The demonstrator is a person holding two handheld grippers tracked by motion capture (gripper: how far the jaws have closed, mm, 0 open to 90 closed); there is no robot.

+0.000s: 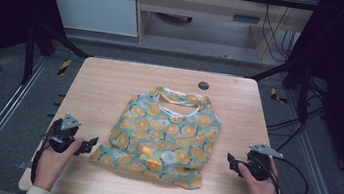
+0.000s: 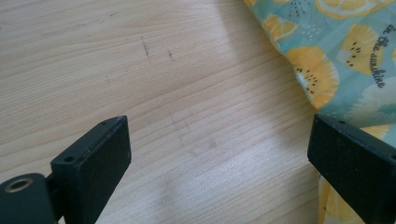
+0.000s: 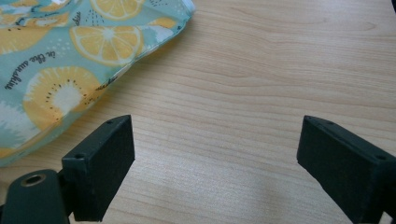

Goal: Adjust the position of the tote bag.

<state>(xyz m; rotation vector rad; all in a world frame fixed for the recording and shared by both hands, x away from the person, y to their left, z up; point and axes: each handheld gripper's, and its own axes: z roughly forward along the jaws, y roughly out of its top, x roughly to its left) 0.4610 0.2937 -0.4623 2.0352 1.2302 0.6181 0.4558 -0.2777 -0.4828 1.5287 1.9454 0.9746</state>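
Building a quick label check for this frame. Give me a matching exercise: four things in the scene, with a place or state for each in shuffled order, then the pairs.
Things:
1. fruit-print bag
2. left gripper
3. right gripper
4. dark round cap

Places or states:
A. open, beside the bag's right edge, over bare wood
B. lying flat mid-table, handles toward the far side
C. set in the table near the far edge, past the handles
D. open, at the bag's near left corner

Pairs: 1-B, 2-D, 3-A, 4-C
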